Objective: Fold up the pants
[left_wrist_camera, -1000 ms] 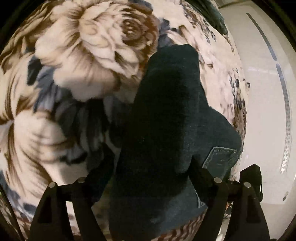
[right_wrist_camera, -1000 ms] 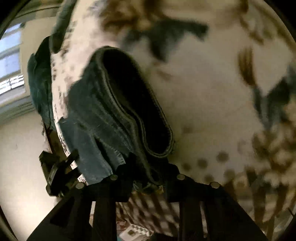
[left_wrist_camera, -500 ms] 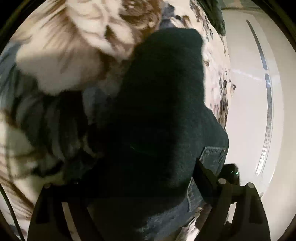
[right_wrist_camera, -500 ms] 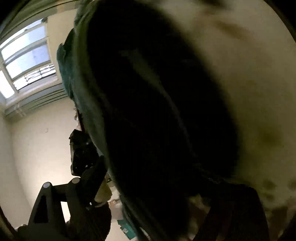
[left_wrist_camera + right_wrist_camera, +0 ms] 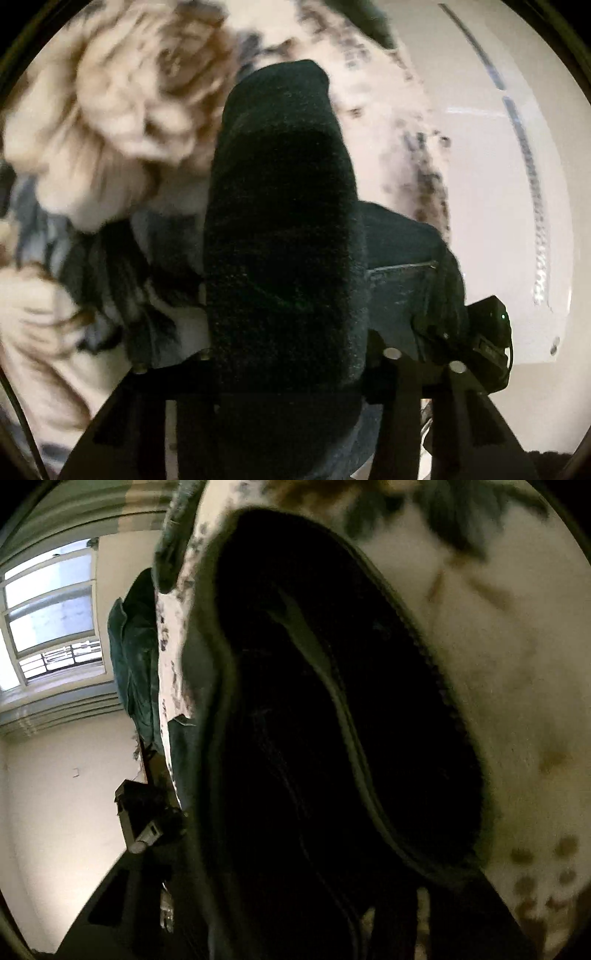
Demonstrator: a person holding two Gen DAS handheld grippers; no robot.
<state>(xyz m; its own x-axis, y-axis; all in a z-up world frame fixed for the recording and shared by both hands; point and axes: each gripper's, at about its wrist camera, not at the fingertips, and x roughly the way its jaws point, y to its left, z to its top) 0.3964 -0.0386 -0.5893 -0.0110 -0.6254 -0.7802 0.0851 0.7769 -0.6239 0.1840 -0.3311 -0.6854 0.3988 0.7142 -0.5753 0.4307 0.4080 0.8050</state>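
Note:
Dark denim pants (image 5: 284,229) fill the middle of the left wrist view, draped up over my left gripper (image 5: 291,365), which is shut on a fold of them. A back pocket (image 5: 399,295) shows at the right. In the right wrist view the pants (image 5: 332,738) hang close to the lens with a seam running down the middle. My right gripper (image 5: 295,904) is shut on the pants, with its fingers mostly hidden by cloth. The other gripper (image 5: 147,819) shows at the left of that view.
A floral blanket (image 5: 122,122) in cream, brown and blue lies under the pants, also seen in the right wrist view (image 5: 498,646). More dark clothes (image 5: 136,657) lie at the bed's far edge. A window (image 5: 48,616) and a pale wall are beyond.
Both grippers have lifted the pants up off the blanket. The cloth now hangs closer to both lenses and covers more of each view.

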